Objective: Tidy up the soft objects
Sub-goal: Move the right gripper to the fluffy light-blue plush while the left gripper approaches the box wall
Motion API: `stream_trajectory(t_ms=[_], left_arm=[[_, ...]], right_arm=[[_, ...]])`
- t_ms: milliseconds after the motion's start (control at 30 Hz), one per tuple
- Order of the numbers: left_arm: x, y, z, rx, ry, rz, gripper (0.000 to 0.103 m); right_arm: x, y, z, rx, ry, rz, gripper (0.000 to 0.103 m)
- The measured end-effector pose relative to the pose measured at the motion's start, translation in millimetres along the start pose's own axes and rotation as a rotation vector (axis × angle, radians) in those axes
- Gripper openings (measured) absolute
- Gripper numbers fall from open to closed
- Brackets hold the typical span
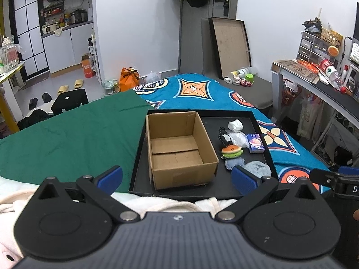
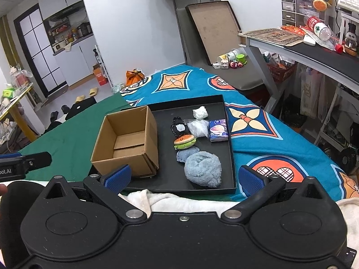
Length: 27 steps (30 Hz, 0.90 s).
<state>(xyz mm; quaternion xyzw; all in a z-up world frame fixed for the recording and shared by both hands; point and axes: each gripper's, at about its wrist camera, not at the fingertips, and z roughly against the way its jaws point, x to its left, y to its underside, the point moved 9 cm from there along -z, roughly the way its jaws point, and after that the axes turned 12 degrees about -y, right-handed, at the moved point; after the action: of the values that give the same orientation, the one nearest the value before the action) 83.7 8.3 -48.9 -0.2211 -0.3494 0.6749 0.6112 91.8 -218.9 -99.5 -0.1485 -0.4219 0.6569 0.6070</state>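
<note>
An empty cardboard box stands in the left half of a black tray on the bed. To its right lie a fluffy blue cloth, a small blue-grey pad, a burger plush, a black-and-white charm, a clear bag, a white wad and a purple tissue pack. My left gripper is open and empty, short of the box. My right gripper is open and empty, just before the fluffy cloth.
The tray rests on a green sheet and a blue patterned blanket. A white fleece lies just under both grippers. A cluttered desk stands at the right, and a kitchen doorway at the far left.
</note>
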Motion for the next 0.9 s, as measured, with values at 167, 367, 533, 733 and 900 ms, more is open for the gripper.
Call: stream_trajectory(t_ms=[167,367,533,733,900], left_arm=[[8.2,-5.9,-14.7,0.01,-0.018,0.017,0.103],[10.3,-8.3,-31.9,0.015,-0.015,0.009,0.103],[11.2,-9.1,-49.1,0.027,-0.022,0.005,0.102],[13.6,-10.6,-71.1,0.052,-0.033,0.009,0.102],[13.8,-7.5,-91.2,0.086,-0.042,0.01,0.102]], right_arm=[[-5.4,-1.8,-11.3,0.009,0.006,-0.017,0.103],[-12.9,-2.1,-25.4,0.024,0.009,-0.046,0.103],[-19.6,-1.8,-38.7,0.039,0.029,-0.049,0.103],[-34.1,-1.5,-53.8,0.037,0.044,-0.101,0.103],[-46.5,0.5,-68.1,0.052,0.058,-0.139,0.103]])
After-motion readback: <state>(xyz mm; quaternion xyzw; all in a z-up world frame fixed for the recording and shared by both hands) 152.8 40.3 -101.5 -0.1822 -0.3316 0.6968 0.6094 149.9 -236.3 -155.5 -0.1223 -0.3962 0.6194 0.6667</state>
